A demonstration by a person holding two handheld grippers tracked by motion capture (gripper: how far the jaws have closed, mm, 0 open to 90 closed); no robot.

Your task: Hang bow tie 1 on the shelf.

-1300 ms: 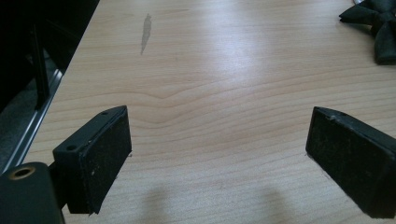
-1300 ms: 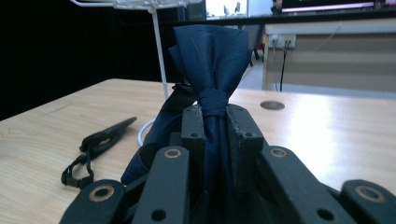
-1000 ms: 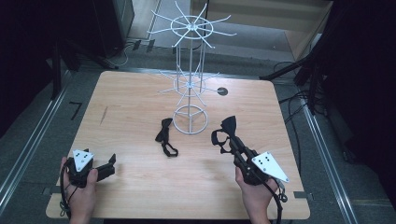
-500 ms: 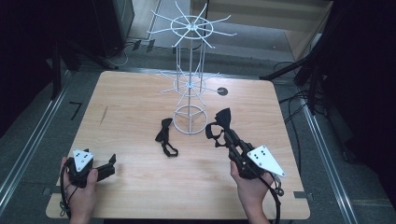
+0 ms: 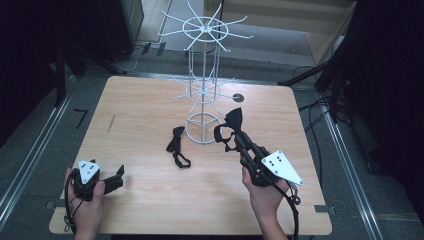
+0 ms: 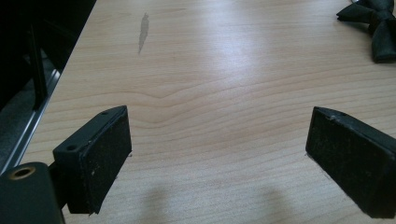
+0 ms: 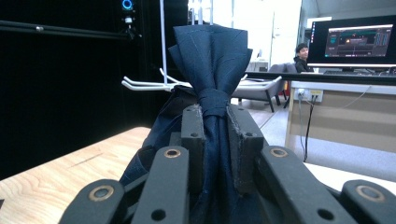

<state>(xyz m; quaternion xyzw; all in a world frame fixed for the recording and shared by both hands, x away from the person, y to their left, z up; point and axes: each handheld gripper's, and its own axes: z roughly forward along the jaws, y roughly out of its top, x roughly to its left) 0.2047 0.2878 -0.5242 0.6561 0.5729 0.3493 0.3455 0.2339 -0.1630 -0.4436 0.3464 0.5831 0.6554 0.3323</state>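
My right gripper (image 5: 234, 131) is shut on a dark navy bow tie (image 5: 233, 119), held up off the table just right of the white wire rack's ring base (image 5: 202, 128). In the right gripper view the bow tie (image 7: 211, 60) stands upright, pinched at its knot between the jaws, with white rack arms (image 7: 144, 84) behind it. A second black bow tie (image 5: 176, 145) lies flat on the table left of the rack base; it also shows at the top right of the left gripper view (image 6: 373, 23). My left gripper (image 5: 119, 176) rests at the near left of the table, open and empty.
The white wire rack (image 5: 205, 30) has two tiers of radiating arms and stands at the table's middle rear. A small black disc (image 5: 238, 98) lies right of it. The wooden table (image 5: 135, 110) has metal rails and cables beside it. A person sits at a monitor (image 7: 350, 42) far off.
My right gripper has risen and moved up-left toward the rack, carrying the bow tie. The left gripper has not moved.
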